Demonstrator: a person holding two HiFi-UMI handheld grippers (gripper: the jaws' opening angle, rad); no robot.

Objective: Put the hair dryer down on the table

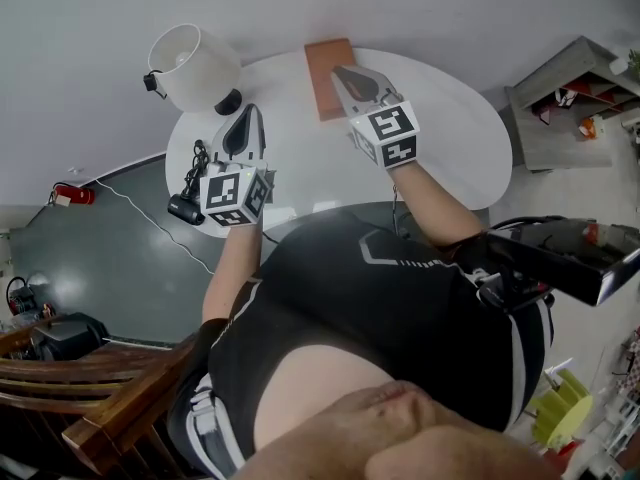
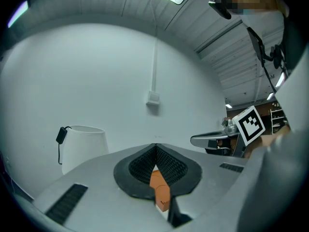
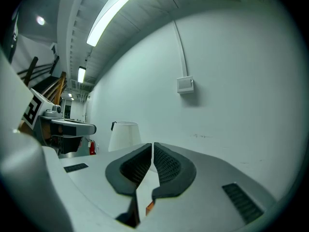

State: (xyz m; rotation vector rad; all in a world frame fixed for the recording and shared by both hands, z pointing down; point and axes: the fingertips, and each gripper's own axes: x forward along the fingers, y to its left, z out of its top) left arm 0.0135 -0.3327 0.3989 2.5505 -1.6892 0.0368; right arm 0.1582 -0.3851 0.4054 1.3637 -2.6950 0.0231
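Observation:
In the head view both grippers hover over a white round table (image 1: 450,128). My left gripper (image 1: 243,116) is shut with nothing in it, and its pads meet at the tip in the left gripper view (image 2: 156,146). My right gripper (image 1: 345,71) is shut and empty too, its pads (image 3: 153,145) nearly touching. A small black item with a coiled cord (image 1: 190,188) lies at the table's left edge, just left of my left gripper. I cannot tell whether it is the hair dryer. Neither gripper touches it.
A white lamp shade (image 1: 195,65) (image 2: 84,146) (image 3: 124,137) lies at the table's far left. A brown box (image 1: 325,73) sits at the far edge beside my right gripper. A wooden chair (image 1: 90,388) is lower left, a grey shelf (image 1: 565,103) right.

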